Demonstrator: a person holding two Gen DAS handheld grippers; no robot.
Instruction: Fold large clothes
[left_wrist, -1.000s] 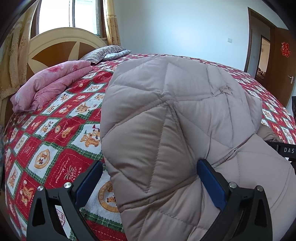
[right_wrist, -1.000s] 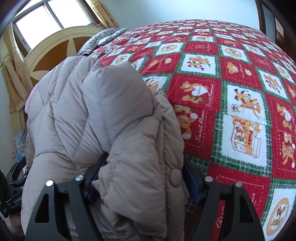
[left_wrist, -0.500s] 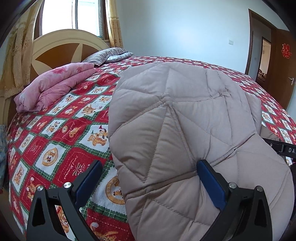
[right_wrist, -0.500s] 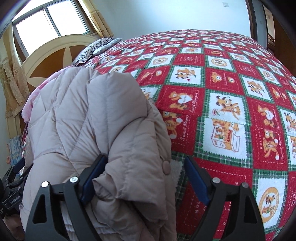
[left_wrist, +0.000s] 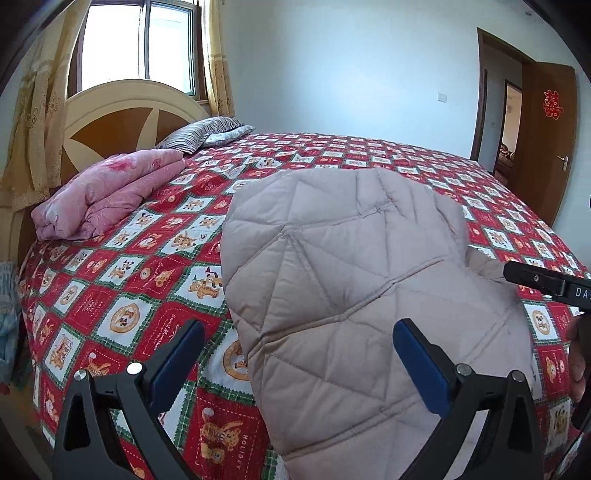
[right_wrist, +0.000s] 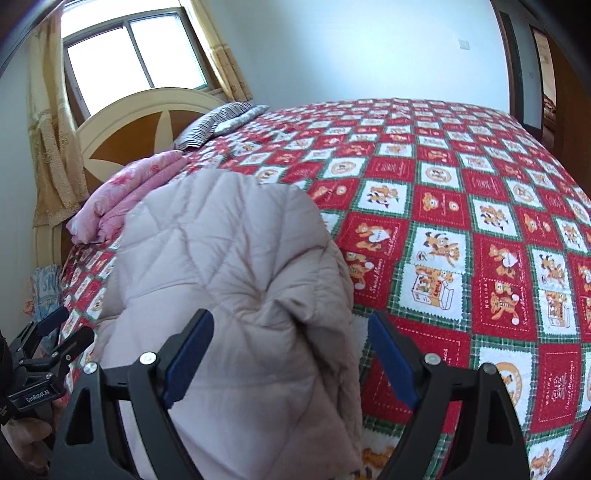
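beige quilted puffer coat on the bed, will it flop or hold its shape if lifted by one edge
The beige quilted puffer coat probably flops, since it drapes in soft folds. Its puffy panels suggest it is light but springy, so folds may reopen. The smooth shell looks slippery.

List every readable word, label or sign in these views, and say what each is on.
"HOLIDAY", upside down: red bedspread square near the left gripper.
"GenRoboLAI", roughly, small print: the left gripper's body, seen from the right wrist view.
"DA", cut off by the frame edge: black gripper body at right.
Red double-happiness sign: door.
"Sweet" script, then a blurred word: bedspread square beside the jacket.
Other bedspread lettering: too blurred to read.
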